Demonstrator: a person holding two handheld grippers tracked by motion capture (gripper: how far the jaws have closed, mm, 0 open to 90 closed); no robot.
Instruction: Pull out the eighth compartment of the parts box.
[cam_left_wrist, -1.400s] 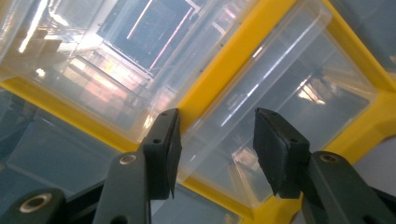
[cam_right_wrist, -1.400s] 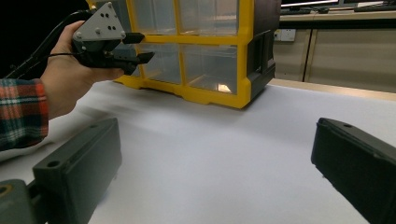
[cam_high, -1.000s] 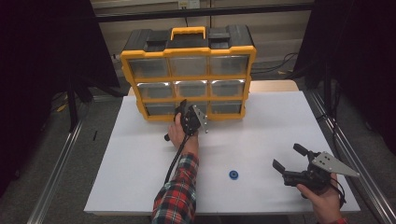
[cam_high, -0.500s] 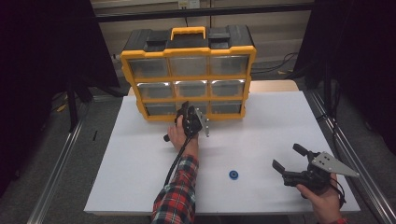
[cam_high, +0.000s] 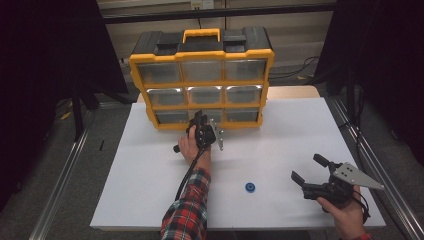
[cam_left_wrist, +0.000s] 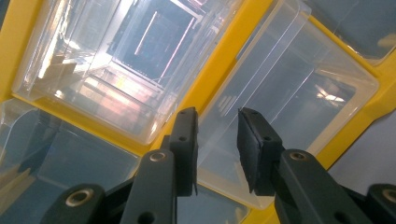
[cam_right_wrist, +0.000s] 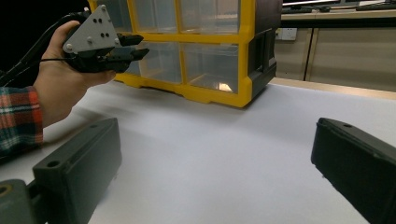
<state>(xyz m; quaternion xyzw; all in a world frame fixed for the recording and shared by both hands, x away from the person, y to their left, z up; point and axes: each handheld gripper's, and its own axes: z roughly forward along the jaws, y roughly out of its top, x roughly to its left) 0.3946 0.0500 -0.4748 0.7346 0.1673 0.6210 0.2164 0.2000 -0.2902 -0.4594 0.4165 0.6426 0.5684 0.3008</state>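
The left gripper (cam_high: 199, 120) is raised to the front of the yellow organizer (cam_high: 201, 56), at the middle drawer of the bottom row (cam_left_wrist: 280, 93). In the left gripper view its two black jaws stand narrowly apart and have just been closing; the near edge of that clear drawer lies in the gap between them. Whether the pads already press on the plastic cannot be told. The drawer extends straight ahead of the jaws, and a second clear drawer (cam_left_wrist: 116, 60) sits beside it past a yellow divider.

The right gripper (cam_high: 310, 175) rests low, well apart from the organizer, held by a hand (cam_high: 345, 212) at the near right corner of the table. Its jaws stand wide with nothing between them. In the right gripper view, the other hand (cam_right_wrist: 60, 88) and its gripper (cam_right_wrist: 135, 49) show far ahead to the left, against the organizer's lower row.

A small blue ring (cam_high: 250, 187) lies flat on the table, between the two arms and nearer the right gripper, to that gripper's left.

The table (cam_high: 280, 135) is covered with a plain white sheet. The organizer stands upright at its far edge, with a black top and a yellow handle (cam_high: 201, 34). The arm holding the left gripper wears a red plaid sleeve (cam_high: 190, 210). Around the table the room is dark, with black curtains at both sides and metal rails (cam_high: 60, 190) on the grey floor.
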